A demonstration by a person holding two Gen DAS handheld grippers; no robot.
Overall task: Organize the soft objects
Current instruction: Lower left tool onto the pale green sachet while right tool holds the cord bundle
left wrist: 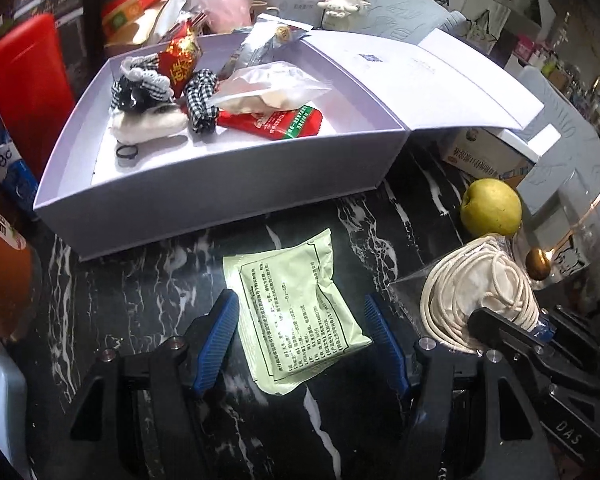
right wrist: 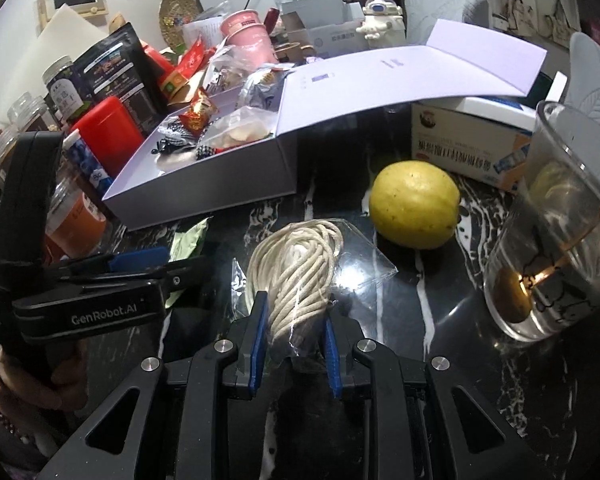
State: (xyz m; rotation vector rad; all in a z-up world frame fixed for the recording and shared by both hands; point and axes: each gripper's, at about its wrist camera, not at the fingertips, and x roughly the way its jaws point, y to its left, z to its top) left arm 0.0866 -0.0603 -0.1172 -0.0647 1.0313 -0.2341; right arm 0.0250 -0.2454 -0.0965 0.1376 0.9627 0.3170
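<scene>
A pale green printed packet lies flat on the black marble table, and my left gripper stands open astride it, one blue pad on each side. To its right my right gripper is shut on a coil of cream rope in a clear plastic bag, held just over the table. That rope coil also shows at the right of the left wrist view. Behind both stands an open lavender box holding checkered scrunchies, red packets, a clear bag and a white fuzzy piece.
A yellow-green fruit sits just beyond the rope. A glass cup with a spoon stands at the right, with a medicine carton behind it. Jars, a red container and snack bags crowd the left and back.
</scene>
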